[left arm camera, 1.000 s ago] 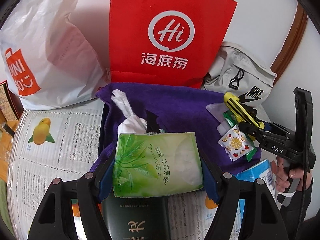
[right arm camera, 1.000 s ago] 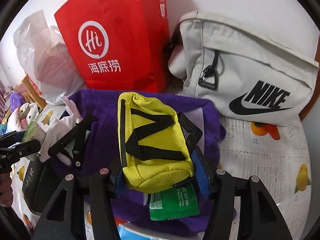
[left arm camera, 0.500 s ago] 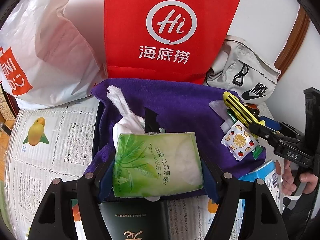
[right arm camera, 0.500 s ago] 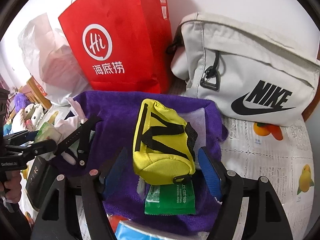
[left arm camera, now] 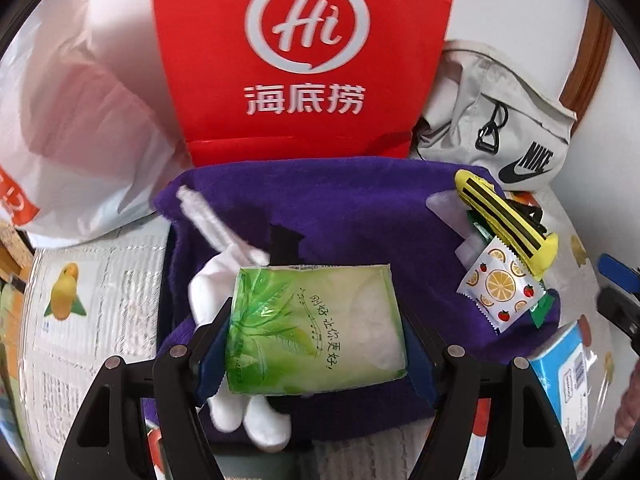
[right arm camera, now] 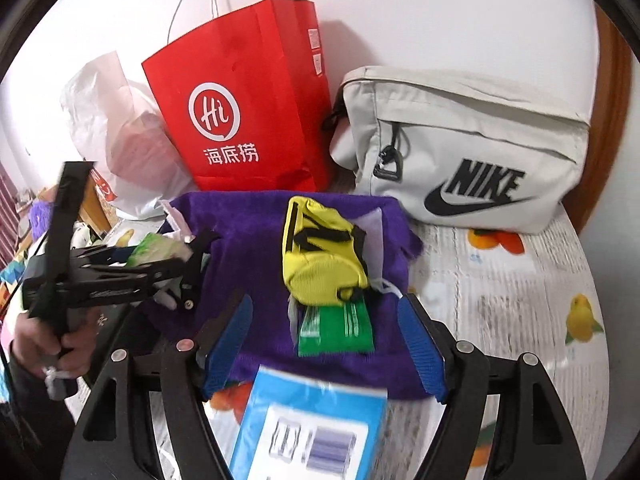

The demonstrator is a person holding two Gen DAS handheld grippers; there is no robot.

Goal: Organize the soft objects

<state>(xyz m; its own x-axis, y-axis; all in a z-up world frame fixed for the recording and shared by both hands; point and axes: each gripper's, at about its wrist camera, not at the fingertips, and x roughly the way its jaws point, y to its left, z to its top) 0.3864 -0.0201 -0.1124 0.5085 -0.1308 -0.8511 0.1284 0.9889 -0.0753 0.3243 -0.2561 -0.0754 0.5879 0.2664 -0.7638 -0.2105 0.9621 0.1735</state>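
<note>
My left gripper [left arm camera: 318,344] is shut on a green tissue pack [left arm camera: 304,312] and holds it over the near edge of a purple towel [left arm camera: 360,208]. A white glove [left arm camera: 208,284] lies under the pack. In the right wrist view my right gripper [right arm camera: 326,308] stands open and drawn back, with nothing pressed between its pads. A yellow pouch [right arm camera: 320,256] with black straps lies free on the towel [right arm camera: 248,248], just beyond the fingertips, on top of a green sachet [right arm camera: 336,328]. The left gripper [right arm camera: 188,256] shows there at the left, held by a hand.
A red paper bag [right arm camera: 248,120], a grey Nike bag [right arm camera: 460,152] and a white plastic bag [left arm camera: 80,120] stand against the wall behind the towel. A blue box [right arm camera: 312,428] lies under my right gripper. A fruit-print sachet [left arm camera: 498,288] rests by the pouch. A fruit-print tablecloth [right arm camera: 520,300] covers the table.
My right gripper let go of the yellow pouch, opened wide and drew back and up; the pouch stays on the towel. My left gripper moved forward over the towel with the tissue pack.
</note>
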